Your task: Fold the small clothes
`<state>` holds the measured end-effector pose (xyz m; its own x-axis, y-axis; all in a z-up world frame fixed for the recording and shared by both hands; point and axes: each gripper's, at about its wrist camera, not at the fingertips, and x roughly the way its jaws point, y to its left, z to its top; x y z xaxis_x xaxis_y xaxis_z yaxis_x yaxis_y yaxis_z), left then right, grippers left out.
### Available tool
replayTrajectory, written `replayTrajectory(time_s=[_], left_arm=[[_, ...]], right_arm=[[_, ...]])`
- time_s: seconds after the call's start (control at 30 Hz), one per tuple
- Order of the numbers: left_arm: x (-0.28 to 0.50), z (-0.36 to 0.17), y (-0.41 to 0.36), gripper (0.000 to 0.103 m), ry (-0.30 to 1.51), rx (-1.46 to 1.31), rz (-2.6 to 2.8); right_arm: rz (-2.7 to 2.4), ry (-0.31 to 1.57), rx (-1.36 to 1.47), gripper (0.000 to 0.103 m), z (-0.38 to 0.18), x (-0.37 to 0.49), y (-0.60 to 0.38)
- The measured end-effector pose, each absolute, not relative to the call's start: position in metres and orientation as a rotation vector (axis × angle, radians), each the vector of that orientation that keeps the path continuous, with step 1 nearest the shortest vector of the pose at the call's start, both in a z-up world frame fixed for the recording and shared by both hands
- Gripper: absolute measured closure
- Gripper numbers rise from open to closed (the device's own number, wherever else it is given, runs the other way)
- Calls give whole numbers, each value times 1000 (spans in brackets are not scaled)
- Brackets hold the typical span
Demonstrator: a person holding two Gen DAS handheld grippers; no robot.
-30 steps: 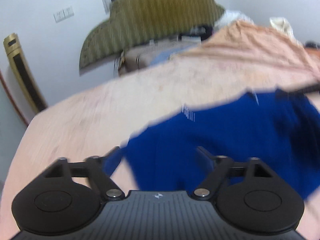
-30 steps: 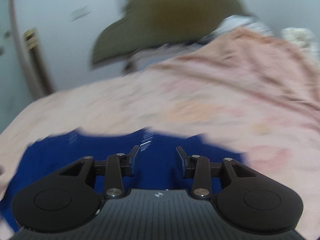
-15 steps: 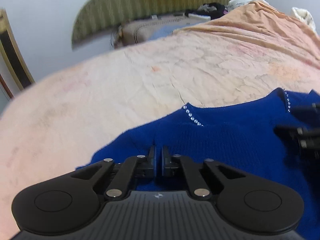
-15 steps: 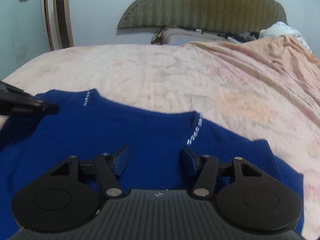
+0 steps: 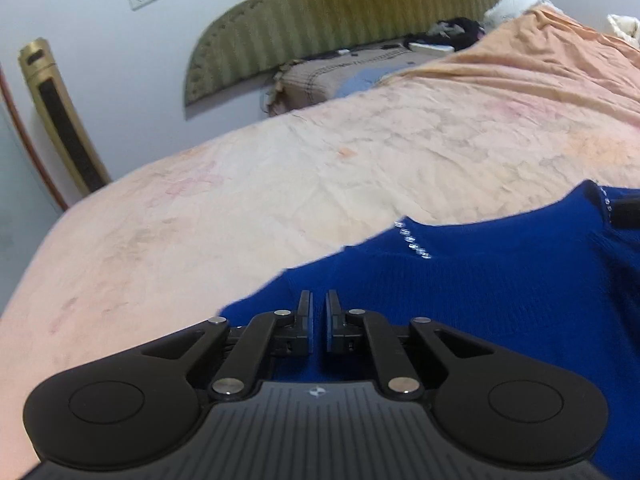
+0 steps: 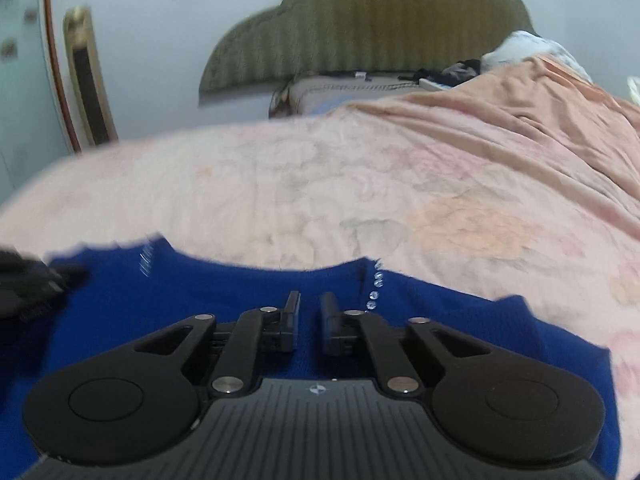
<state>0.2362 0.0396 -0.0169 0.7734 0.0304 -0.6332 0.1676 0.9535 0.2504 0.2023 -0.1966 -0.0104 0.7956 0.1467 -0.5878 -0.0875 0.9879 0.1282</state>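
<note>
A dark blue knit top [image 5: 480, 292] with small rhinestones by its neckline lies on the peach bedsheet [image 5: 280, 184]; it also shows in the right wrist view [image 6: 200, 292]. My left gripper [image 5: 318, 304] is shut on the top's fabric near its left shoulder. My right gripper [image 6: 310, 306] is nearly closed over the fabric just below the neckline, with a narrow gap between the fingers; a grip cannot be confirmed. The left gripper's tip shows at the left edge of the right wrist view [image 6: 44, 276].
The sheet [image 6: 360, 184] covers the bed, with a rumpled orange blanket [image 5: 540, 52] at the far right. An olive headboard [image 5: 340, 12] and pillows [image 5: 332, 80] are at the back. A gold standing unit [image 5: 60, 116] stands by the wall on the left.
The left gripper went from wide open to shut on the blue top and stays shut. The right gripper's fingers have narrowed from open to nearly closed. Both grippers came down onto the top.
</note>
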Motion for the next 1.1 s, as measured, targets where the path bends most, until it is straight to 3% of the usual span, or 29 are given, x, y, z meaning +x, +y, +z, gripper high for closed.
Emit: replayTrajectory(time_s=[0.07, 0.1, 0.13, 0.2, 0.3, 0.47, 0.53, 0.6, 0.7, 0.77, 0.87, 0.93, 1.0, 1.1], left_arm=[[228, -7, 45, 95, 674, 297, -51], [223, -1, 47, 95, 666, 278, -58], [218, 4, 48, 93, 663, 254, -80], [209, 9, 44, 90, 690, 209, -130], [194, 4, 34, 87, 765, 190, -160], [153, -1, 31, 85, 775, 163, -263], [147, -13, 21, 77, 779, 229, -258], [143, -21, 16, 77, 756, 270, -236], [133, -15, 17, 77, 749, 267, -222], [129, -14, 20, 73, 752, 252, -217], [125, -14, 22, 66, 759, 239, -197], [121, -13, 23, 42, 756, 233, -184], [115, -12, 23, 31, 737, 231, -165], [108, -12, 24, 31, 738, 222, -179]], right_arm=[[189, 641, 121, 67, 1, 185, -201], [236, 675, 115, 54, 3, 181, -201], [279, 730, 104, 52, 2, 180, -199], [291, 806, 52, 52, -9, 185, -191], [224, 760, -10, 44, -19, 195, -181], [139, 682, 28, 44, 4, 167, -182], [158, 655, 12, 35, 12, 145, -181], [184, 676, -1, 30, 6, 131, -179], [127, 766, -44, 30, -16, 127, -178], [88, 728, 12, 29, -9, 111, -185], [83, 686, 68, 24, 2, 91, -187], [89, 691, 56, 16, -1, 83, -182], [84, 711, 44, 15, -6, 80, -180], [67, 731, 62, 15, -14, 73, -181]])
